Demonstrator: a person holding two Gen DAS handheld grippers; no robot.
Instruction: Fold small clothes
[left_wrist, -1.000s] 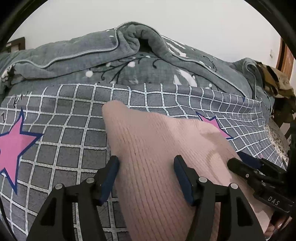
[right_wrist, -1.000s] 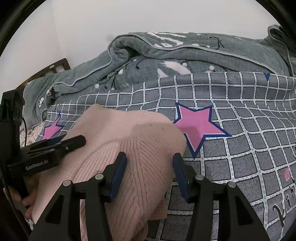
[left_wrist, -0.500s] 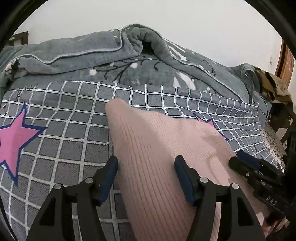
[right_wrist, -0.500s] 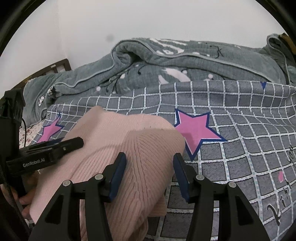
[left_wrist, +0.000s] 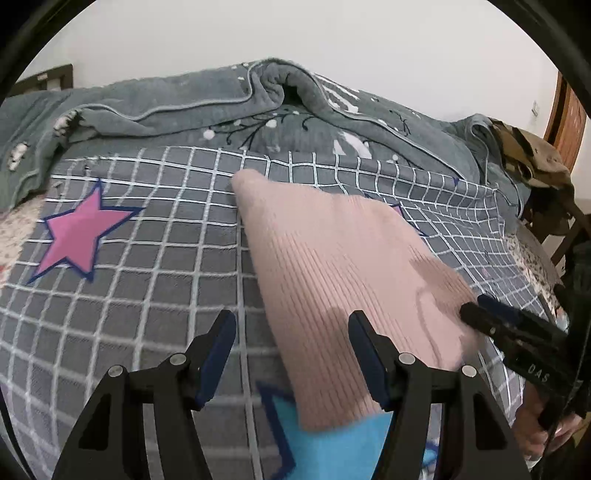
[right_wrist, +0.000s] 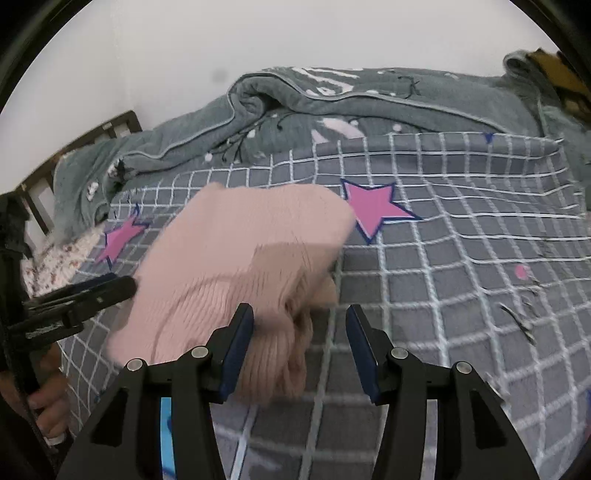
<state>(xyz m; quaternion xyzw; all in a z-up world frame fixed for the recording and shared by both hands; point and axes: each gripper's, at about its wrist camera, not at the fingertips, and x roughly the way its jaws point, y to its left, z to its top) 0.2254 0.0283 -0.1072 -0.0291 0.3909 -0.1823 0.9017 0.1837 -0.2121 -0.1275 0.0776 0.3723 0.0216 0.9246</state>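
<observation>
**Both jaws spread over the pink knit on the bed**

From my left gripper (left_wrist: 291, 347) I see the jaws spread wide with nothing between the pads. Under its left finger is the checked sheet (left_wrist: 147, 280), with a pink star (left_wrist: 75, 236) printed further left. The pink knit (left_wrist: 332, 266) lies flat on the sheet, running from a rounded corner near the grey blanket (left_wrist: 207, 99) down toward me; its left edge passes between my left jaws and its near end sits just in front of the right finger. A blue star print (left_wrist: 332, 446) shows beneath that near end. At the right of this view, the right gripper's tip lies on or just over the knit's right edge; I cannot tell which.

From my right gripper (right_wrist: 299, 350) the jaws are likewise spread, gripping nothing. The knit (right_wrist: 240, 258) is blurred here, left of centre, its bunched near edge reaching the left finger. The left gripper (right_wrist: 96, 291) shows at the knit's left edge. To the right is another pink star (right_wrist: 373, 206) on bare sheet (right_wrist: 461, 277), with the blanket (right_wrist: 369, 107) heaped behind.
</observation>
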